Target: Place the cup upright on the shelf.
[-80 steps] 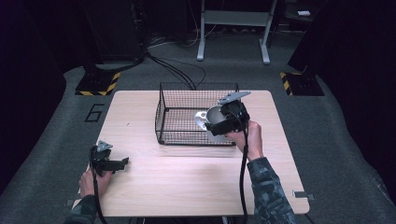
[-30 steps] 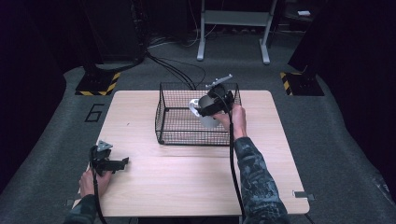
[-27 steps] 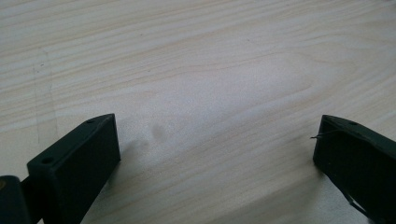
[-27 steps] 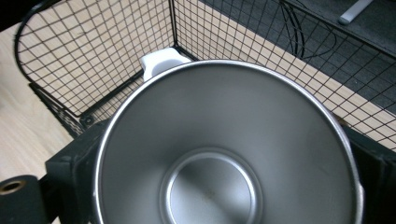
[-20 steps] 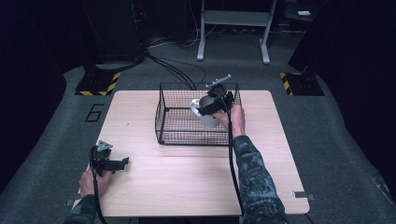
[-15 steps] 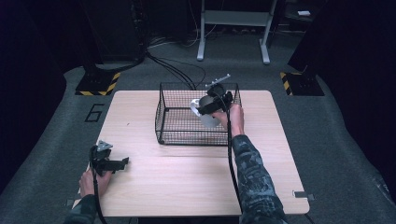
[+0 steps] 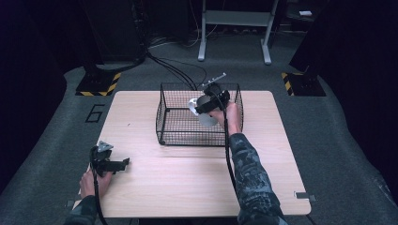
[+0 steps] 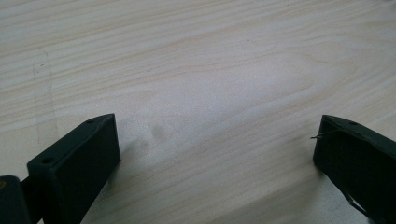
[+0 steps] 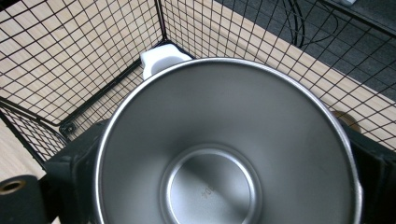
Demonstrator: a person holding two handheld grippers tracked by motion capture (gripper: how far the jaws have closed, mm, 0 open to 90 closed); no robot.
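Left tool (image 7: 123, 163): in my left hand (image 7: 92, 182), resting on the bench (image 7: 187, 178) near its left front corner; jaws wide apart, bare wood between them.

Basket (image 7: 164, 112): black wire, on the bench's far middle.

White object (image 9: 161, 60): inside the basket, by a wall; kind unclear.

Cup (image 9: 229, 149): steel, clamped between my right tool's (image 7: 206, 107) jaws, held over the basket's right part, mouth toward the camera.
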